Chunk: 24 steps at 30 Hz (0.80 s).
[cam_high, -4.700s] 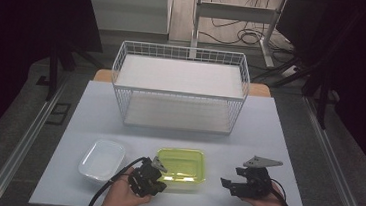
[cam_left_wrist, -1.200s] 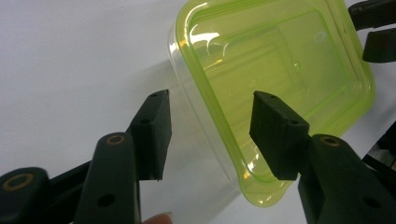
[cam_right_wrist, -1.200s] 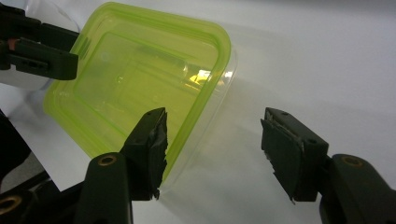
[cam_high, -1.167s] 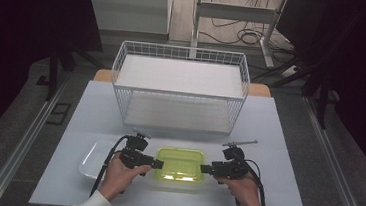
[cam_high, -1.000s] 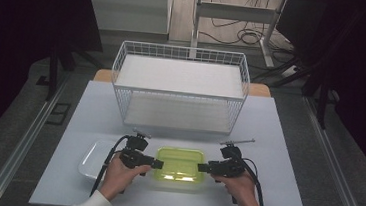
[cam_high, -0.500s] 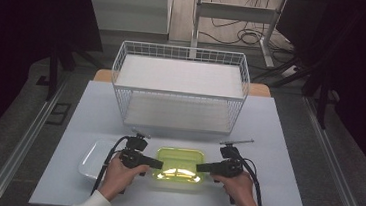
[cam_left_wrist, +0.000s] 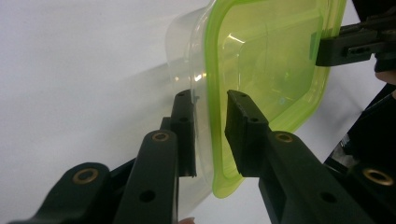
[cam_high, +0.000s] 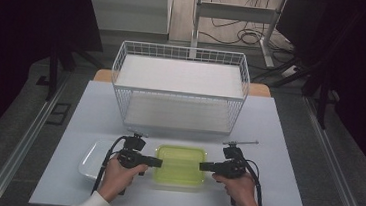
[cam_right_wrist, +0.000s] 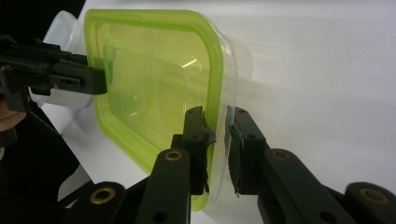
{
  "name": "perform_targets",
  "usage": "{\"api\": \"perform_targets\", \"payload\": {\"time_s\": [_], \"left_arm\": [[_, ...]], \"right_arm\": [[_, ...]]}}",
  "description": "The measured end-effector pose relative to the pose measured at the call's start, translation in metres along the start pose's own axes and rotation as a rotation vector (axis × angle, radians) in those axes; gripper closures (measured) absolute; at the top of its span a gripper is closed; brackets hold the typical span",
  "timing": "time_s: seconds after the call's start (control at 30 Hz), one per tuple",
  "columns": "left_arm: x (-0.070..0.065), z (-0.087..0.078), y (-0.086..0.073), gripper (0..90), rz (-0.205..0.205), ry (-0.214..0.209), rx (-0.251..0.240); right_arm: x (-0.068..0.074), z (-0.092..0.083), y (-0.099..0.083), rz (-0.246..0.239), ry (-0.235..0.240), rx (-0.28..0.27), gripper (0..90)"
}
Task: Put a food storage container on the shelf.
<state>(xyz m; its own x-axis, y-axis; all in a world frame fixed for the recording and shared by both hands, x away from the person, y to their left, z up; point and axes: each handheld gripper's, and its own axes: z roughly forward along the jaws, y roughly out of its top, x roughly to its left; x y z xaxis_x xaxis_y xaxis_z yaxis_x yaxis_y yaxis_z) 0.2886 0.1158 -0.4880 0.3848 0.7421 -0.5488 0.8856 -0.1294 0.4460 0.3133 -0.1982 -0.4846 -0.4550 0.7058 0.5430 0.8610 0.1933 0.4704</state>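
A person stands at the near edge of the white table [cam_high: 288,142], a gripper in each hand, and both grippers meet on the clear container with the green lid [cam_high: 181,164] that sits near the table's front, roughly at the middle. The left gripper [cam_high: 158,162] comes at the container's left end, the right gripper [cam_high: 203,166] at its right end, so the box lies between the two.

In the left gripper view, the left gripper [cam_left_wrist: 209,135] has one jaw on the clear wall side and the other over the green lid's rim; its jaws have just been closing, with the rim between them. The jaw on the lid side touches the green edge, while a thin gap seems to remain on the other side, so I cannot tell whether the grip is firm.

In the right gripper view, the right gripper [cam_right_wrist: 219,140] has also just been closing, and its jaws now pinch the lid's rim and the wall beneath it, pressed close on both sides.

Left of the container, just beside it, lies a white tray [cam_high: 93,158]. Farther back on the table stands a white wire basket [cam_high: 179,95].
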Motion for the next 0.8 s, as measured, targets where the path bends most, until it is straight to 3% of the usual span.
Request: {"api": "perform_targets", "payload": {"time_s": [0.1,0.57,0.8], "left_arm": [[-0.001,-0.003,-0.001,75.3,0.024,-0.002,0.003],[-0.019,-0.015,-0.001,76.4,0.094,-0.025,-0.074],[-0.023,-0.023,-0.001,76.8,0.112,-0.031,-0.110]], "right_arm": [[0.002,-0.003,0.000,-0.020,-0.005,-0.016,77.9],[0.017,-0.031,0.000,-0.133,-0.029,-0.119,78.3],[0.026,-0.040,0.001,-0.178,-0.039,-0.148,78.2]]}}
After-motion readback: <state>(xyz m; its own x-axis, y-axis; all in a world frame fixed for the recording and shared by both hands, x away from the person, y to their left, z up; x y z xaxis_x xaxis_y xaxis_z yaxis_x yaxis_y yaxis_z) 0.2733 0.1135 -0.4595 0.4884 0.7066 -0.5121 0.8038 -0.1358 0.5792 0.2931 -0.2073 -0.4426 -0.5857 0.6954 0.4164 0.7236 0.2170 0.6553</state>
